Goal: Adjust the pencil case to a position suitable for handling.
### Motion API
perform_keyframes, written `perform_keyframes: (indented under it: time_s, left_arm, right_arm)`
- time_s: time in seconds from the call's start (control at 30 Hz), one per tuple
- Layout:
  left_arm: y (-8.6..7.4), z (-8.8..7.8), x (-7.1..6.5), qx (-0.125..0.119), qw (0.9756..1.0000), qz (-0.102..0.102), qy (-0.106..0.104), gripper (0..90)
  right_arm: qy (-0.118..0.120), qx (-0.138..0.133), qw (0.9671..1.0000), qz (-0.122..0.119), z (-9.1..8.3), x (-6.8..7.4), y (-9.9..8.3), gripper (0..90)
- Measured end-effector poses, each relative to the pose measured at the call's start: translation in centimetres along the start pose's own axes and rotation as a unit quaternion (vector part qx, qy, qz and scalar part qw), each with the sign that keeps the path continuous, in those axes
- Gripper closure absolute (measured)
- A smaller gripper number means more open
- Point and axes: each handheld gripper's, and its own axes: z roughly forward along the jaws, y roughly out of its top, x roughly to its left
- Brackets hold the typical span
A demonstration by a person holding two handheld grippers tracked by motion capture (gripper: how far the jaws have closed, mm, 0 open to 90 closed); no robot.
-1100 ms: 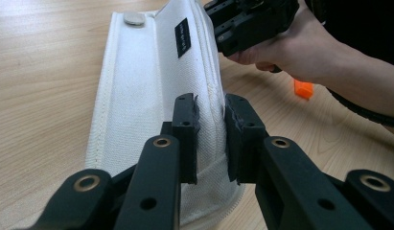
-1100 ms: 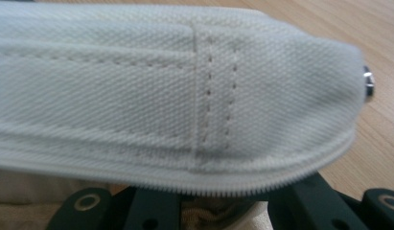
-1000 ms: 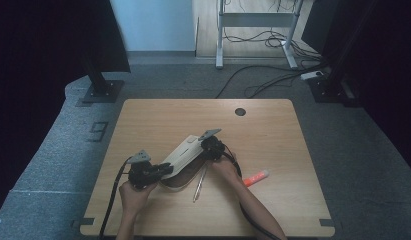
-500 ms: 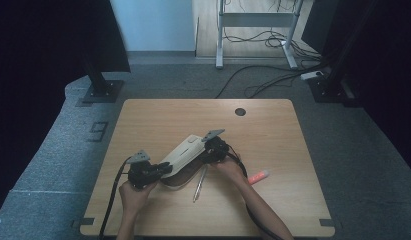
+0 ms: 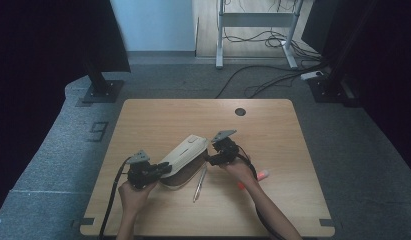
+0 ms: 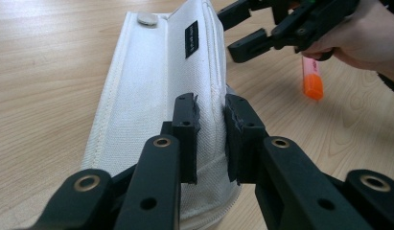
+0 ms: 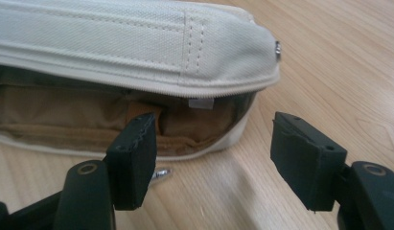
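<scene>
Pencil case: a cream canvas pencil case (image 5: 185, 157) lies slantwise on the wooden table (image 5: 143, 120), a little toward the person's side of the middle; its lid flap is lifted, so the opening faces the right gripper.
Case inside: in the right gripper view the tan lining (image 7: 65, 115) shows under the raised flap, with the zip running along the flap's edge and a small metal zip pull (image 7: 158, 175) lying on the table just in front of the opening.
Case outside: in the left gripper view a round snap button (image 6: 147, 18) sits near the far end and a small black label (image 6: 191, 39) is sewn on the lid.
Left gripper: the left gripper (image 6: 211, 136) is clamped on the near end of the lid — its two pads pinch the canvas seam between them and hold the flap up.
Right gripper: the right gripper (image 7: 214, 158) stands at the case's far end, right at the opening; its jaws have just been opening and are well apart, with nothing between them but bare table.
Pen: a silver pen (image 5: 199, 184) lies on the table just beside the case, between the two hands.
Highlighter: an orange-and-pink highlighter (image 6: 313, 79) lies on the table near the right hand (image 5: 238, 169), partly covered by it in the high view.
</scene>
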Motion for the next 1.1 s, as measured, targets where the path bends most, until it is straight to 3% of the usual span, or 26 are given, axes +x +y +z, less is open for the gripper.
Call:
perform_keyframes:
  time_s: [0.53, 0.8, 1.1]
  left_arm:
    - [0.0, 0.0, 0.0, 0.001, 1.0000, 0.004, 0.003, 76.1]
    - [-0.1, 0.0, -0.1, 0.002, 1.0000, 0.006, 0.003, 75.9]
    - [-0.1, 0.1, -0.1, 0.003, 1.0000, 0.008, 0.003, 75.8]
  right_arm:
    - [-0.012, -0.009, 0.9998, 0.013, -4.1, -1.4, -2.5, 27.6]
    - [-0.031, -0.002, 0.9989, 0.035, -5.6, -2.5, -4.5, 13.2]
    - [-0.050, 0.002, 0.9977, 0.047, -7.4, -3.0, -6.3, 4.1]
